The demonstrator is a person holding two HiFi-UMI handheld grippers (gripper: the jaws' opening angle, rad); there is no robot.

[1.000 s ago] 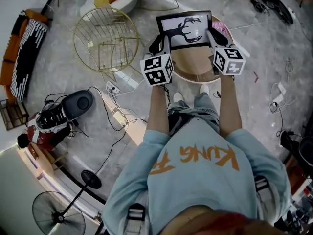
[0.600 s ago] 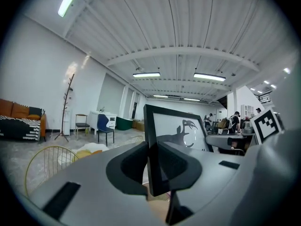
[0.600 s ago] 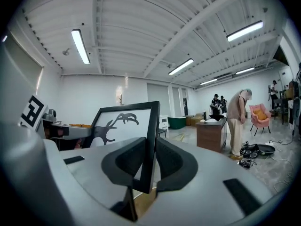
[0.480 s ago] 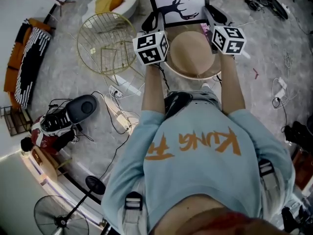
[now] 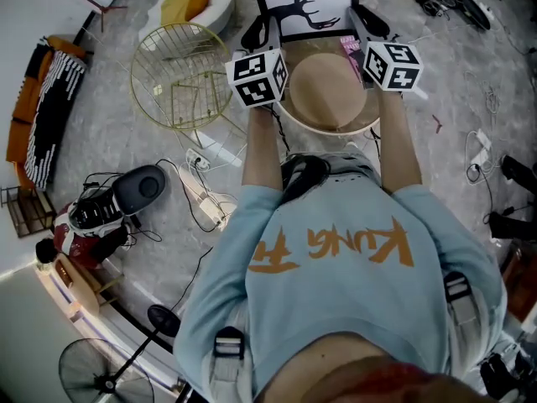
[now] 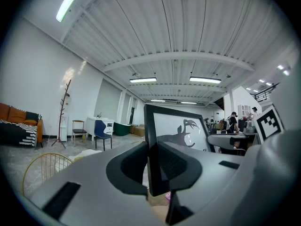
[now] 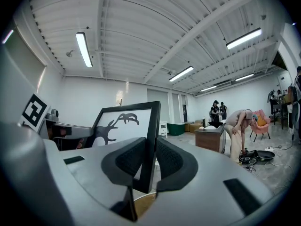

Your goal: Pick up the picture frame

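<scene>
Head view: the frame (image 5: 306,7) is held in the air beyond the far rim of a round table (image 5: 327,91) with a smooth tan wood top and a white edge. A pink magazine (image 5: 351,47) lies on the table just under the frame's right end. Left of the table stands a gold wire basket (image 5: 180,74); cables (image 5: 201,196) trail over the grey marbled floor, and a fan (image 5: 92,372) stands near the bottom corner. Nothing stands between the frame and the person. The frame is a flat black rectangle, landscape, its long axis running left to right between the two claws, with its picture side turned back toward the person: a white sheet with a black antlered silhouette. The left gripper (image 5: 256,34) clamps its left edge and the right gripper (image 5: 369,22) its right edge

Left gripper view: the ribbed black pads are closed on the frame's upright left rail, the frame standing near vertical. A coat stand (image 6: 63,112) and a blue chair (image 6: 101,133) stand far behind

Right gripper view: the jaws pinch the right rail in the same way. A wooden desk (image 7: 209,138) and a bending person (image 7: 237,126) are well beyond
</scene>
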